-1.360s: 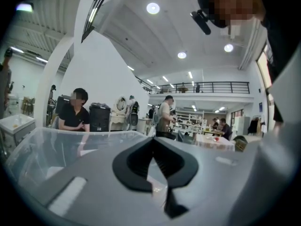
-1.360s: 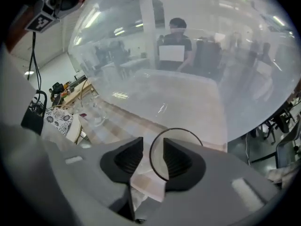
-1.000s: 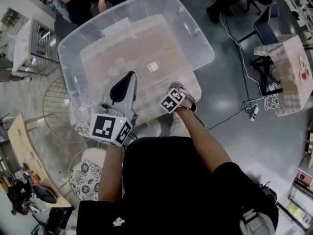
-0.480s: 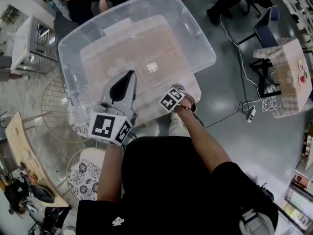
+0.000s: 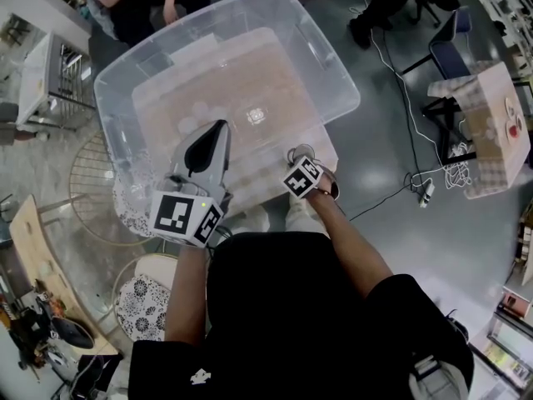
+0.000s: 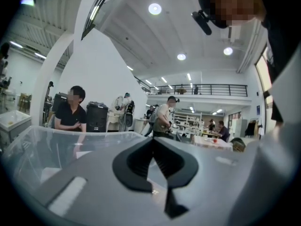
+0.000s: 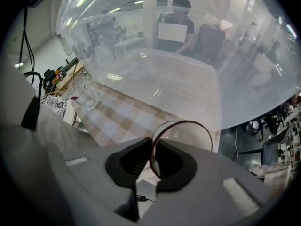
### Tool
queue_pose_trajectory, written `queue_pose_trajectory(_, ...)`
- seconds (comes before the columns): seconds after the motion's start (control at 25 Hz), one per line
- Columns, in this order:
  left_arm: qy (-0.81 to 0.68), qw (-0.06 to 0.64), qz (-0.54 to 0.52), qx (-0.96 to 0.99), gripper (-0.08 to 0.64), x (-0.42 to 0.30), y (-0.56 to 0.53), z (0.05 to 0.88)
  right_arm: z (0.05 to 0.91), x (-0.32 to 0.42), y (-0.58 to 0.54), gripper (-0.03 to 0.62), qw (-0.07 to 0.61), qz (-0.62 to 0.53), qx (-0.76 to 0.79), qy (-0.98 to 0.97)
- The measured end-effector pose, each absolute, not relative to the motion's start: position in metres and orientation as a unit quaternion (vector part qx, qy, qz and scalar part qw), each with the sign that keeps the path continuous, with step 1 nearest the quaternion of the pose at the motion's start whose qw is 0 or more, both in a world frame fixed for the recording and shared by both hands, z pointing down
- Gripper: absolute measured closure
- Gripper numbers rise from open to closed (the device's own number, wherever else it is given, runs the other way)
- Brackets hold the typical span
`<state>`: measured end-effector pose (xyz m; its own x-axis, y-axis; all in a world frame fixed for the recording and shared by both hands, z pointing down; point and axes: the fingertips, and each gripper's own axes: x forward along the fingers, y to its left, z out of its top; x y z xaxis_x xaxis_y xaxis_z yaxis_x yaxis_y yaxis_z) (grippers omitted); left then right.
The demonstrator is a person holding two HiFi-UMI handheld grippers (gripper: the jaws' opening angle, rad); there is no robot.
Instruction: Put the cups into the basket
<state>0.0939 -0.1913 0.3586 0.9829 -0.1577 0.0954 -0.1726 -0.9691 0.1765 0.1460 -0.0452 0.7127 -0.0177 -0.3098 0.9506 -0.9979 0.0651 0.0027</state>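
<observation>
Right gripper view, cup (image 7: 184,136) rim pinched, underside hidden

Large open workshop hall: high ceiling with round lights (image 6: 154,8), railed mezzanine (image 6: 202,87), tables (image 6: 214,140) with seated and standing people (image 6: 164,117), cables (image 5: 450,173) across grey concrete floor (image 5: 391,248).

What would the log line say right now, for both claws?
right claw: shut on cup rim | left claw: shut, empty | cup: outside clear basket, by its near wall
</observation>
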Motion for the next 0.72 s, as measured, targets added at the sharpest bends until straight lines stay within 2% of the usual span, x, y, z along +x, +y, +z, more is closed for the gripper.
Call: queue_pose_trajectory(0.72,-0.083,0.078,0.036,0.993,0.554,0.118,-0.182,0.353,0.608,0.146,-0.021,0.554,0.375,0.331,0.564,-0.657)
